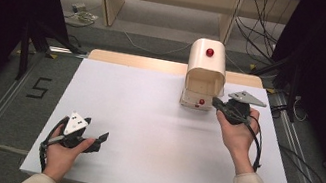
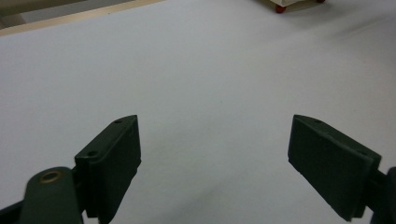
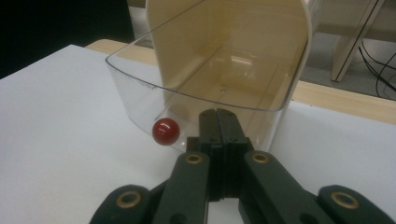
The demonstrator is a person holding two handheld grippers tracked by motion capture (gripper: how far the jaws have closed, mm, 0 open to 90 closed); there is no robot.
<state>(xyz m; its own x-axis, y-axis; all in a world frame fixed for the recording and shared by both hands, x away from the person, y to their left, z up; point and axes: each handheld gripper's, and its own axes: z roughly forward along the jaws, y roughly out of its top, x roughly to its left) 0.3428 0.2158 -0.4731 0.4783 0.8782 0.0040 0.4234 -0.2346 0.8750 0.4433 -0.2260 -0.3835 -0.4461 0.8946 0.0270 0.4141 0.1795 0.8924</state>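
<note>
A cream box (image 1: 205, 73) with a rounded top stands at the far right of the white table (image 1: 144, 129). It carries one red knob (image 1: 210, 52) on top and another red knob (image 1: 201, 101) low on its front. In the right gripper view, its clear curved lid (image 3: 140, 84) hangs open, with the red knob (image 3: 166, 131) on its lower edge. My right gripper (image 3: 218, 116) is shut, its tips at the lid's lower rim just right of that knob; I cannot tell whether they touch it. My right gripper (image 1: 217, 102) sits beside the box's front. My left gripper (image 1: 97, 141) rests open near the front left, holding nothing.
In the left gripper view, the left gripper (image 2: 215, 135) faces bare white table, with the box's red-tipped base (image 2: 280, 8) far off at the top. Cables (image 1: 262, 33) and shelf legs (image 1: 108, 0) lie on the floor beyond the table. A "5" mark (image 1: 38, 88) is on the floor at the left.
</note>
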